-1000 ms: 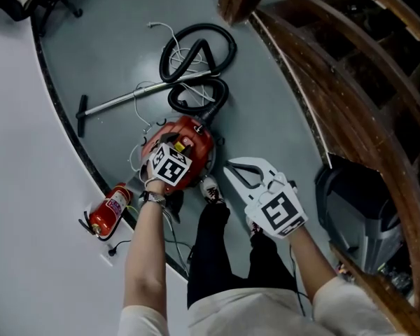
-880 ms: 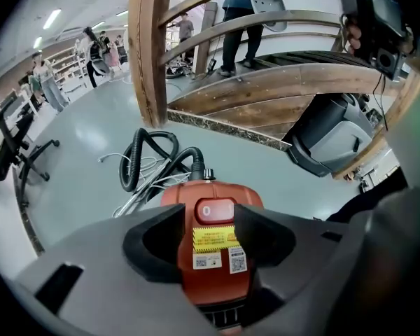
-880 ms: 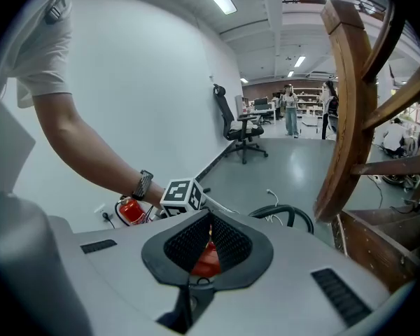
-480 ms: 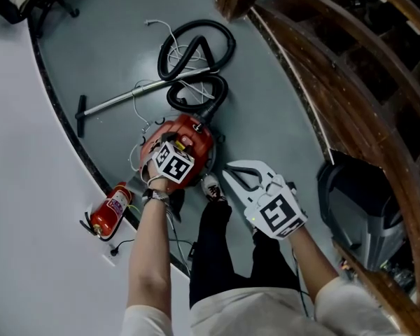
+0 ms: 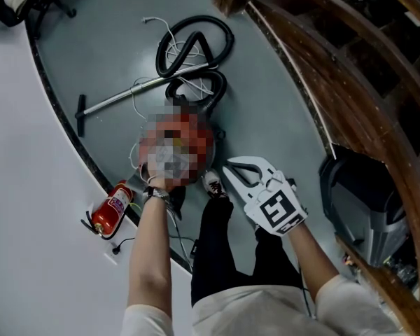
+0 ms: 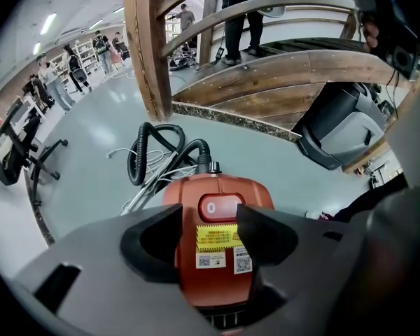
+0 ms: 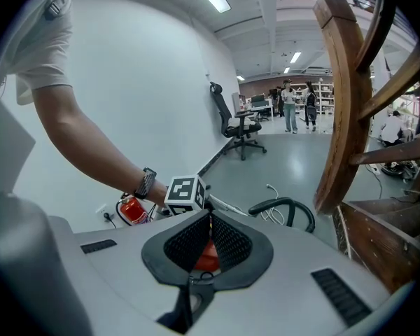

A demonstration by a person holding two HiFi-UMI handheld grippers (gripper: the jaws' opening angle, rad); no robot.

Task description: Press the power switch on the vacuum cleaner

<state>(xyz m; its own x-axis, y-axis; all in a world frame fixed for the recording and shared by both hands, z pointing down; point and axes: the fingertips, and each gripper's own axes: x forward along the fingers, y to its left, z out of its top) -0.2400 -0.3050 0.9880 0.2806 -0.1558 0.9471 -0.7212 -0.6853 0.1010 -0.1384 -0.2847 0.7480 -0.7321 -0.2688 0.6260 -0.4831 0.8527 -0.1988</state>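
A grey floor (image 5: 266, 103) is stretching out between a white wall (image 5: 28, 187) and a curving wooden stair rail (image 5: 322, 68). An office chair (image 7: 239, 128) is standing further off, and people (image 7: 294, 107) are standing at the far end of the room.

The left hand-held gripper (image 6: 210, 219) is pointing steeply down over the red vacuum cleaner (image 6: 220, 187), which is sitting on the floor directly under it. Its jaws have just been opening and are now standing released, well apart. The power switch (image 6: 222, 206), a red oval rocker on top of the vacuum cleaner, is showing in the gap just beyond the two dark tips. The jaws are not pressing on the switch or the body. Yellow and white labels (image 6: 218, 238) are lying just behind the switch, also in the gap between the jaws. In the head view a mosaic patch is covering this hand-held gripper and most of the vacuum cleaner.

A black hose (image 5: 196, 47) is coiling on the floor beyond the left hand-held gripper, with a metal tube (image 5: 126, 98) lying across it. A red fire extinguisher (image 5: 110, 208) is lying against the wall, to the left of that hand-held gripper's wrist.

The right hand-held gripper (image 5: 231, 165) is hovering to the right of the vacuum cleaner, apart from it. Its jaws are clenched, tips meeting, and are gripping nothing. A watch (image 7: 145, 183) is showing on the left wrist.
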